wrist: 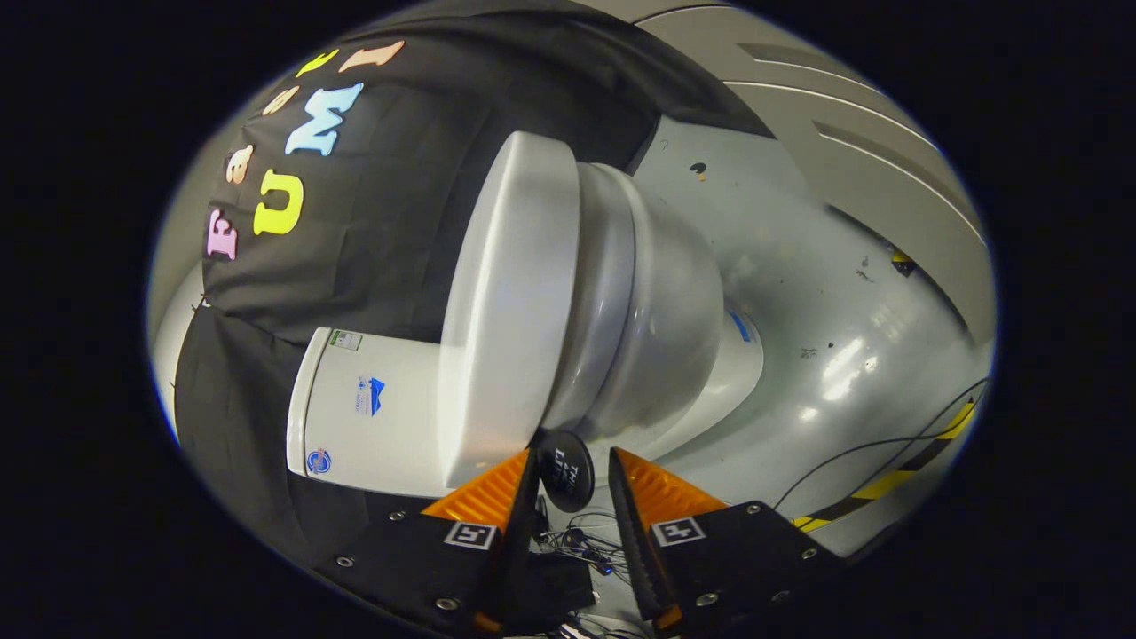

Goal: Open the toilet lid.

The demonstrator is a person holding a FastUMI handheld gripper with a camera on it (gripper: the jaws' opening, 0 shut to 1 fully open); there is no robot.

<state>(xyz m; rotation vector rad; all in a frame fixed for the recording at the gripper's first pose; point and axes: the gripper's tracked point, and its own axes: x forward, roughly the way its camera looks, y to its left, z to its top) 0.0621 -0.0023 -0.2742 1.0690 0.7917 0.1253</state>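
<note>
Grey booth floor (825, 293) with black cloth (390, 177) behind, camera rolled sideways so the toilet (639, 302) lies across the view, its lid (510, 302) down on the seat, just ahead of the fingers. Gripper (572, 475) spread, pinching nothing, one finger (488, 493) near the lid's edge, a dark round disc (565, 470) in the gap. Approach step, judging by this; next calls for catching the lid's rim and swinging it toward the tank (373, 413).
</note>
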